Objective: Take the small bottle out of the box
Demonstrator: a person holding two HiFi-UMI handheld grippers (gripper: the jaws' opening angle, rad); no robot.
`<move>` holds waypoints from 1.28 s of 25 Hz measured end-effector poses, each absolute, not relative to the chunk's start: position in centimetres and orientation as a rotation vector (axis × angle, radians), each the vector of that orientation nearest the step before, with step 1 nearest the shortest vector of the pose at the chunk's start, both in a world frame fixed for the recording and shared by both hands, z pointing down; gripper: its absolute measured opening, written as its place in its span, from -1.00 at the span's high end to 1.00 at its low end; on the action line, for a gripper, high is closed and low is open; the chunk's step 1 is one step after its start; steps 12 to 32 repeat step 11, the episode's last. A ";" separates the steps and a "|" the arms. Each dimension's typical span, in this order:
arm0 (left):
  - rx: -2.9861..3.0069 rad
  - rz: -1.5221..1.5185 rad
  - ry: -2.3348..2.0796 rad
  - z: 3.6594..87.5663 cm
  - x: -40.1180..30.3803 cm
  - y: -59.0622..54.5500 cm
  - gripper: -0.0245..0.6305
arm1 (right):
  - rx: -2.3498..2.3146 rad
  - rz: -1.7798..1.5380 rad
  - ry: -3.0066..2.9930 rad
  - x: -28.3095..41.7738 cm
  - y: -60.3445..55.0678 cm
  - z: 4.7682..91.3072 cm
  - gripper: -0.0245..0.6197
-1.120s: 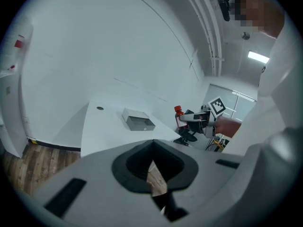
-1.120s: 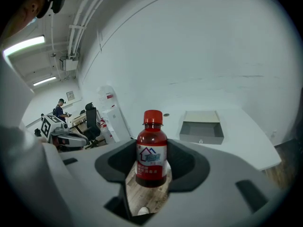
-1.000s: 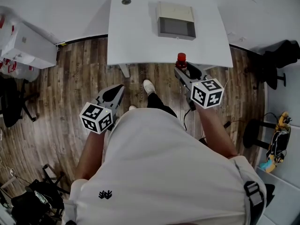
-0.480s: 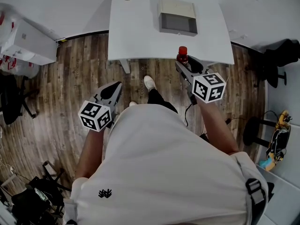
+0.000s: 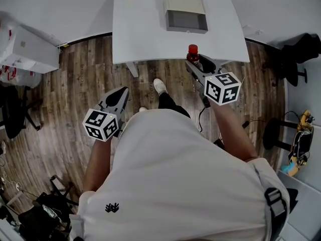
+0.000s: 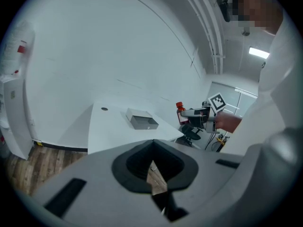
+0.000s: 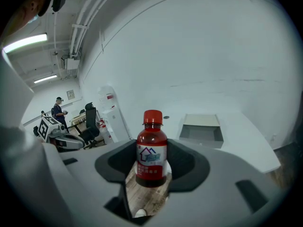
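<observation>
The small bottle (image 5: 193,53) is staying clamped upright in the right gripper's (image 5: 197,65) jaws, edging nearer the tabletop (image 5: 145,29) edge, outside the open box (image 5: 186,15); the left gripper (image 5: 116,98) is keeping its jaws clenched, empty.

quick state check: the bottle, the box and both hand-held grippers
small bottle, upright, red cap on, out of the box
box, open on the white table, nothing showing inside
right hand-held gripper, shut on the small bottle at the table's front edge
left hand-held gripper, shut, nothing in it, over the wood floor
</observation>
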State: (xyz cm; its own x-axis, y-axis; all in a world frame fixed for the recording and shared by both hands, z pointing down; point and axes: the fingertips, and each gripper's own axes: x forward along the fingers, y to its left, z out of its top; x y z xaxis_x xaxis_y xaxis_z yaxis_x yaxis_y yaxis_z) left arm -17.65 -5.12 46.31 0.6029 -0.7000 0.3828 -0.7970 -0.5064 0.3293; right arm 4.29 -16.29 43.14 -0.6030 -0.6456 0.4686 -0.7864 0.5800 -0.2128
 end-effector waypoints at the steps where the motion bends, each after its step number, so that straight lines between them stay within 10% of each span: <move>1: 2.362 0.284 -1.187 46.3 -17.6 -5.1 0.91 | 1.167 0.577 -2.473 4.3 -16.3 43.1 0.29; 32: 2.362 0.290 -1.183 46.1 -17.5 -5.4 0.91 | 1.173 0.570 -2.473 4.6 -17.3 42.9 0.29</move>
